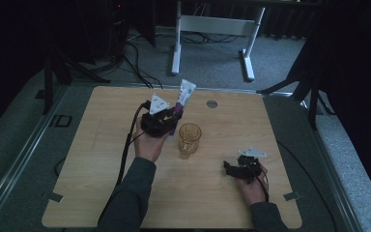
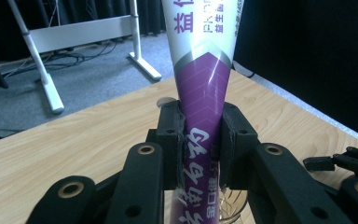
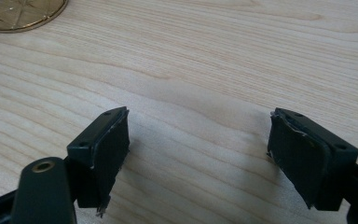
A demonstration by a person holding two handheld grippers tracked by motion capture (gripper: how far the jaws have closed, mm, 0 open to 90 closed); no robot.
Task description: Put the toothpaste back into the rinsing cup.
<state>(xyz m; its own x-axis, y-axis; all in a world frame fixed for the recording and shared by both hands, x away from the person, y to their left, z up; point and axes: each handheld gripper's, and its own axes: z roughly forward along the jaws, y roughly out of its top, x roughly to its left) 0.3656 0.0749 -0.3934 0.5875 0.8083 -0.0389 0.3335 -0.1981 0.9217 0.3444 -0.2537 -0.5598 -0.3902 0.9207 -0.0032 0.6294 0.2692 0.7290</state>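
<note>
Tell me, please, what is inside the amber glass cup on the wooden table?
From above, the amber patterned glass cup looks empty. The left claw holds the purple-and-white toothpaste tube just behind it; in the left gripper view, the tube's lower end hides part of the rim.

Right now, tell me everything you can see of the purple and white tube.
The purple and white plastic tube stands near upright, its flat white end up, printed with purple characters. The left gripper clamps its narrower purple lower part between both jaws. Its bottom hangs beside or just above the amber glass cup; the cap is hidden.
</note>
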